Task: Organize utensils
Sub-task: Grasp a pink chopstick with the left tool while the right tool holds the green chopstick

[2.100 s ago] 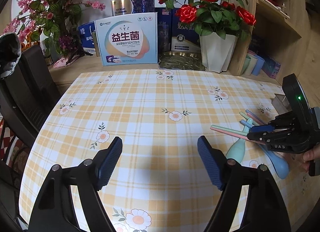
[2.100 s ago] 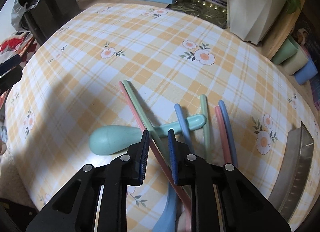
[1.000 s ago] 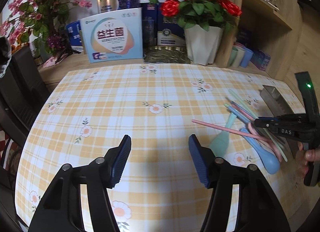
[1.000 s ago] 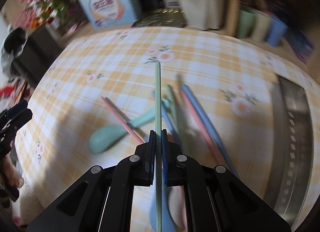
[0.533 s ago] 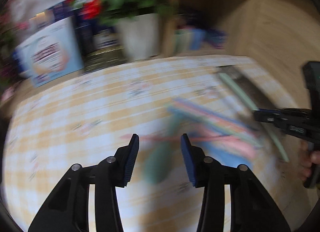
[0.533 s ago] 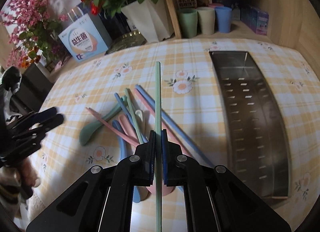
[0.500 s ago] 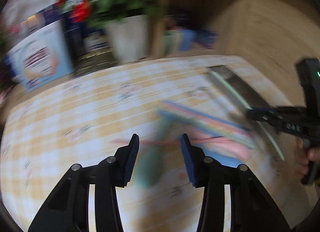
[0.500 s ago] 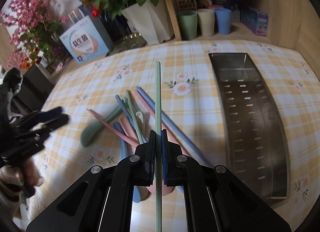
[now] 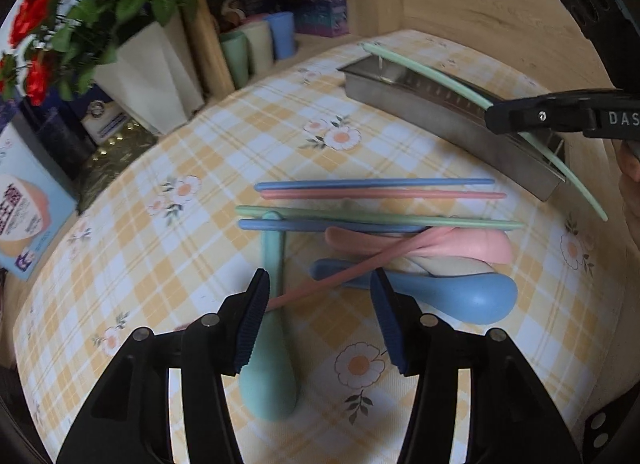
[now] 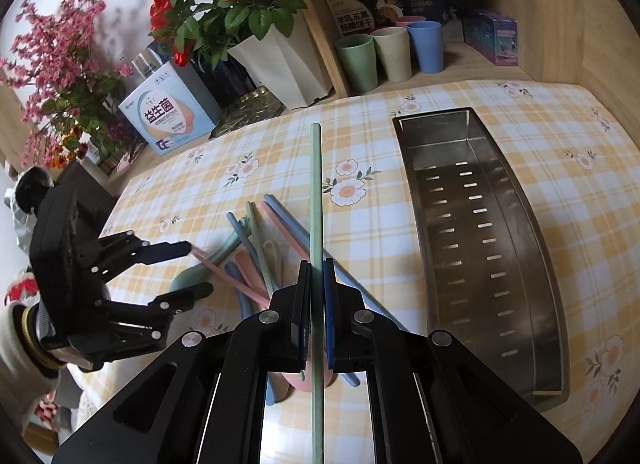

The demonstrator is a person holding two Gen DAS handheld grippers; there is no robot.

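Observation:
My right gripper (image 10: 316,296) is shut on a green chopstick (image 10: 316,204) and holds it in the air left of the steel tray (image 10: 516,224); in the left wrist view the chopstick (image 9: 432,72) hangs over the tray (image 9: 420,104). My left gripper (image 9: 316,304) is open, its jaws either side of a pink chopstick (image 9: 360,268) lying across the pile. The pile holds blue (image 9: 376,183), pink and green chopsticks, a teal spoon (image 9: 270,364), a blue spoon (image 9: 460,296) and a pink spoon (image 9: 472,244).
A white vase of red roses (image 10: 280,56), a white and blue box (image 10: 164,116), and three cups (image 10: 392,52) stand behind the table on a wooden shelf. The checked tablecloth (image 10: 560,136) covers the table. A dark chair (image 10: 80,184) stands at the left.
My left gripper swung right over the utensil pile and narrowed around the pink chopstick. My right gripper lifted the green chopstick off the pile and carried it toward the tray.

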